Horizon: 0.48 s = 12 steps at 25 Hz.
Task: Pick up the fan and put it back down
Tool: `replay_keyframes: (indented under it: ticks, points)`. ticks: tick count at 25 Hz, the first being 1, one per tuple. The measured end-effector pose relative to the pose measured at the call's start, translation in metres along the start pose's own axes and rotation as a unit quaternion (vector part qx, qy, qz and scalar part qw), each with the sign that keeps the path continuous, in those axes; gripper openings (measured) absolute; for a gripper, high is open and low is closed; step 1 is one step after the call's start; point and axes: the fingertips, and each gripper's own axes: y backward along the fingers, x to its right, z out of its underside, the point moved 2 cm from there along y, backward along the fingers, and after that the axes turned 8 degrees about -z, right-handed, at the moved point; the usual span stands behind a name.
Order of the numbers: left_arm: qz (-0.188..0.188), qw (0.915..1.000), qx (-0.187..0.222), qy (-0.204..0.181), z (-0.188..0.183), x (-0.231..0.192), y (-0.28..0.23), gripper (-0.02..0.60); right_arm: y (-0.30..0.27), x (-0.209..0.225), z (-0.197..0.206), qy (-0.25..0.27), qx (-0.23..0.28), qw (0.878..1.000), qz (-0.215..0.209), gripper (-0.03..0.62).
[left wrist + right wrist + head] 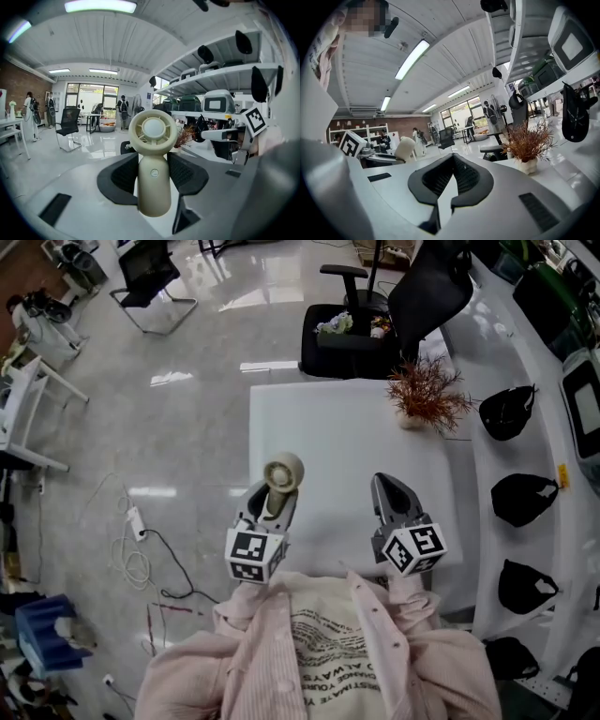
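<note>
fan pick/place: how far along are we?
Done: the left gripper is shut on the fan, which looks lifted clear of the white table. In hand: the fan, held upright. The right gripper is empty, fingers together. Left: lower the fan onto the table and release.

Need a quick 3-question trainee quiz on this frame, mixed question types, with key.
1. True or false: the left hand-held gripper is shut on the fan.
2. Multiple choice: between the jaws of the right hand-held gripper is A) the fan, B) nothing, C) a cable.
3. Short answer: what stands near the far right corner of the white table in the head view?

Key: 1 true; 2 B, its jaws are together and empty; 3 a potted dried plant.
</note>
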Motion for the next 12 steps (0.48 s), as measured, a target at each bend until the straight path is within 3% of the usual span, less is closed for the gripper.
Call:
replay_keyframes:
  ticks: [12]
  points:
    - [-0.071,0.9959,0.055,0.014,-0.031,-0.037,0.024,0.184,-0.003,0.003,-0.028,0.012,0.034,0.999,-0.009,-0.001]
